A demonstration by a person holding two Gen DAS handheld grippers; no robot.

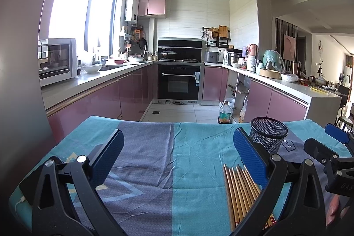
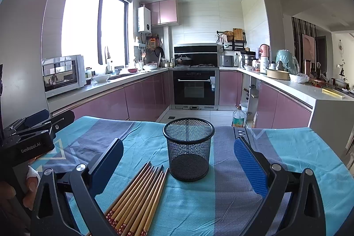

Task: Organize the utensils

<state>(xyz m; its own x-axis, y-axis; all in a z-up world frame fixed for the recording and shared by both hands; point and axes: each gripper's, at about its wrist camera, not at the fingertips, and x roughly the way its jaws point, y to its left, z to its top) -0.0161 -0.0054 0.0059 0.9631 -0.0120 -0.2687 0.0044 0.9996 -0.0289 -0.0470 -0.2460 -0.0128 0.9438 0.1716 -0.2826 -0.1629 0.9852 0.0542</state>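
On the cloth-covered bench (image 2: 298, 147), bamboo chopsticks (image 2: 137, 198) lie bundled just beside an upright mesh holder (image 2: 188, 149). Left tool (image 1: 178, 157) and right tool (image 2: 178, 166) both hover spread wide, grasping nothing.

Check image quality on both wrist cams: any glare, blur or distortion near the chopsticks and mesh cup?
Left wrist: window blown out, strong fisheye bending, dark vignette at left; chopsticks sharp but partly hidden by a finger. Right wrist: same window glare, ceiling reflections; mesh cup and chopsticks sharp, evenly lit, soft shadows.
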